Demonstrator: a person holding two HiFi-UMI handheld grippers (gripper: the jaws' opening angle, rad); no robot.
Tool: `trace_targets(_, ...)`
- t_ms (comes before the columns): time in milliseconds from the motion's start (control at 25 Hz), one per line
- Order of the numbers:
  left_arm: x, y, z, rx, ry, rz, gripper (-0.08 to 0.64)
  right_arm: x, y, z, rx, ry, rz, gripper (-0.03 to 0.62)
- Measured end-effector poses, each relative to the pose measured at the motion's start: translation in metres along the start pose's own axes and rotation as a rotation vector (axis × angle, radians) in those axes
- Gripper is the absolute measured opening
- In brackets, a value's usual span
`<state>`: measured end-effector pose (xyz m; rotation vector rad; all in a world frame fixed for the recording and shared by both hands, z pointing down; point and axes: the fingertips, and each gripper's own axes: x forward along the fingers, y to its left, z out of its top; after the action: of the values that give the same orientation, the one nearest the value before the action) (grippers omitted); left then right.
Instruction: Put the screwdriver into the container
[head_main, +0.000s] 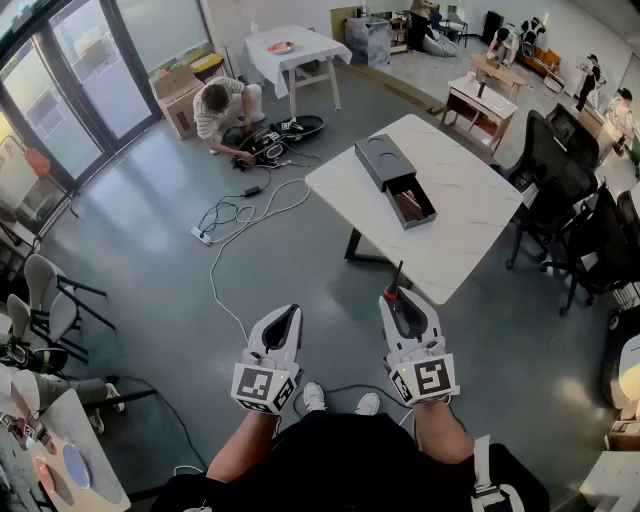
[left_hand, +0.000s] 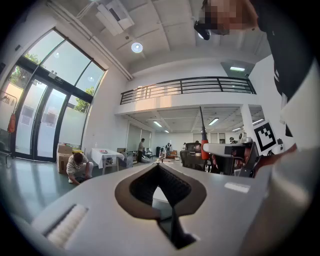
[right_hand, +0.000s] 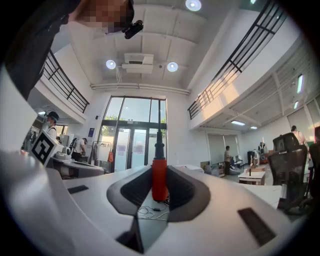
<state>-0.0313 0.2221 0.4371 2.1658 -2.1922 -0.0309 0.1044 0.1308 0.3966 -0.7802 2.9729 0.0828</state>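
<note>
Here, a person standing on a grey floor (head_main: 150, 250) holds a claw in each hand, both pointing level toward a white counter (head_main: 470, 225). The right claw (head_main: 396, 296) is clamped on the red handle of a screwdriver (right_hand: 159, 175), whose dark shaft stands upright above the jaws. In the head view the tool sits just short of the counter's near edge. The black container (head_main: 395, 178) lies lengthwise on that counter, its near end open, well apart from the screwdriver. The left claw (head_main: 288, 311) carries nothing; its jaws meet at the tips, with only the hollow between them showing. Farther back, another person (head_main: 222, 105) crouches on the floor beside dark equipment, and white cables (head_main: 240, 215) trail across the floor toward the counter. Black office chairs (head_main: 550, 170) stand at the counter's right.
</note>
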Motion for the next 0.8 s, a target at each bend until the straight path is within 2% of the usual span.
trace_targets(520, -0.002, 0.015, 0.004, 0.001, -0.012, -0.005, 0.009, 0.013, 0.014, 0.004, -0.016, -0.006, 0.006, 0.097)
trace_targets(800, -0.008, 0.028, 0.003, 0.004, -0.009, -0.031, 0.009, 0.021, 0.025, 0.008, 0.052, -0.026, -0.008, 0.097)
